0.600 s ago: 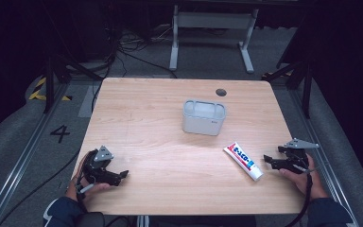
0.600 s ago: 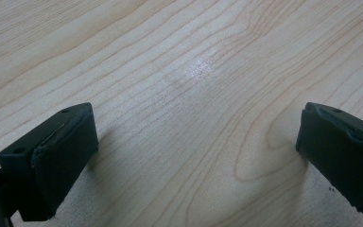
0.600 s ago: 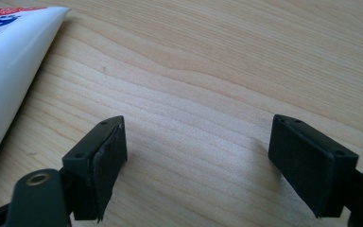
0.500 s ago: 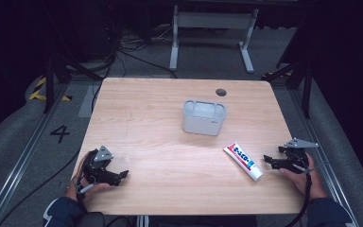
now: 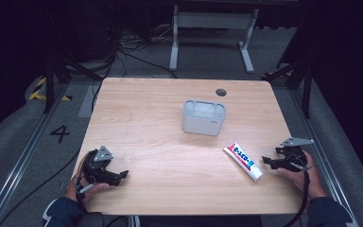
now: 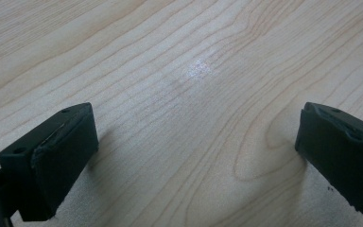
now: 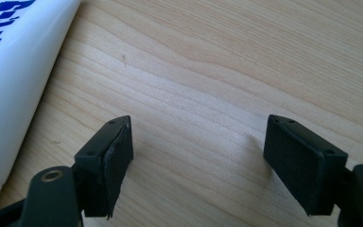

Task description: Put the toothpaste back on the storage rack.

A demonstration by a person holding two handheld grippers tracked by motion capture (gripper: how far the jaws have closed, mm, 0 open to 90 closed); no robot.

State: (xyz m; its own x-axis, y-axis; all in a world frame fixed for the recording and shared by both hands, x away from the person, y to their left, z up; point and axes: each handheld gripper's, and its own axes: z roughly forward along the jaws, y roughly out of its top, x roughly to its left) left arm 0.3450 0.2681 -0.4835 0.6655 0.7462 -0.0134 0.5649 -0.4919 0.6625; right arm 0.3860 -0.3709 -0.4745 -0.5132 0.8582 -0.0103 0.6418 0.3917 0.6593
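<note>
Centrally, grey bin, contents unclear; toothpaste tube beside wide-open, empty right tool; left tool likewise.

Bin mid-table, toothpaste tube just beside right gripper; elsewhere bare wood.

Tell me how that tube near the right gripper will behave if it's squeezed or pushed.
The tube lies flat on the table, so it will probably slide, not roll. Its glossy white skin looks slippery and soft, so it will likely dent under the jaws.
</note>
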